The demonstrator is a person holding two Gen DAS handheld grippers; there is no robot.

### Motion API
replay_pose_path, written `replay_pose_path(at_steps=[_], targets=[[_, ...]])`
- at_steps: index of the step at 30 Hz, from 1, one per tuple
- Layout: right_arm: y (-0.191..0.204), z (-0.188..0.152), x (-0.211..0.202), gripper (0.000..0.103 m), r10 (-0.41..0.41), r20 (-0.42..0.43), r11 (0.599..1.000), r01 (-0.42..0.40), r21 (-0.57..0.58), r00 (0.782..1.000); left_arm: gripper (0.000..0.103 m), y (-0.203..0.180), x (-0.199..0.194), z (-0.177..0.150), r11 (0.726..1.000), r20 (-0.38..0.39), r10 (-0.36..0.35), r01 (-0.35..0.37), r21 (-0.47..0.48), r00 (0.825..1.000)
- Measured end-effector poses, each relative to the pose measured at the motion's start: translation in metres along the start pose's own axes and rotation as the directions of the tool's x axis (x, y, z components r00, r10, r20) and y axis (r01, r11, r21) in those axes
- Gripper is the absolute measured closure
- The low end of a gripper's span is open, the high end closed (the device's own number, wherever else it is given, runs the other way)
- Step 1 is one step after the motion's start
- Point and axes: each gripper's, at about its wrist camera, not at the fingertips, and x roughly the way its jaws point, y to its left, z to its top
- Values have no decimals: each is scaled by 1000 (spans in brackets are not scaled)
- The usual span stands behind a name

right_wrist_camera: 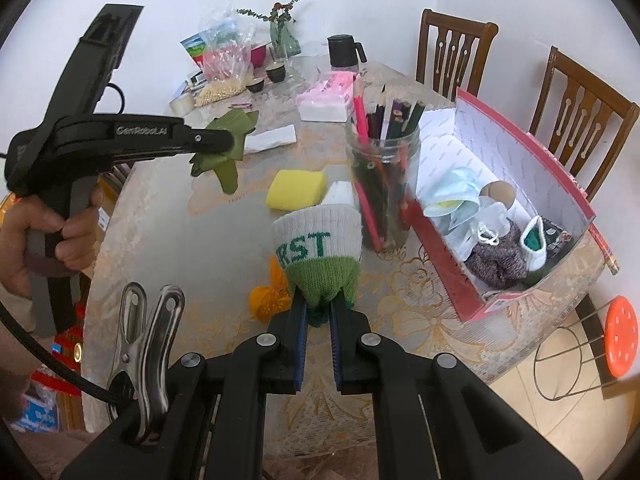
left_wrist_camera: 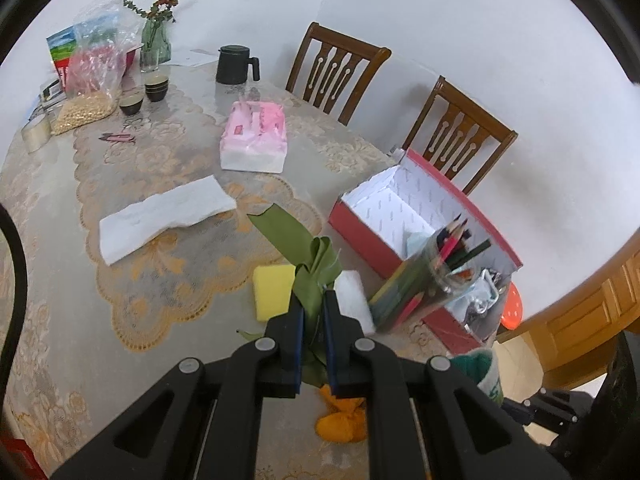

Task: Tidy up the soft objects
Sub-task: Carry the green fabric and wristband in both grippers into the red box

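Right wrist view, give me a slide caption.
Right gripper pinches a green-and-white sock while the left gripper lifts green cloth beside the red box.

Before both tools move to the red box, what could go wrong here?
1. The jar of pencils stands right beside the red box; the sock in the right tool could brush it and tip it over.
2. The green ribbon hangs loose from the left tool, so it may slip out or drag over the yellow sponge.
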Motion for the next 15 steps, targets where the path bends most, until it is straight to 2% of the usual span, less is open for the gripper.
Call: replay_pose_path(at_steps=[15], targets=[[-14, 27, -31, 92, 8, 89, 1000, -9, 15, 996, 94, -51, -2, 49, 990, 52, -37, 30, 136, 998]])
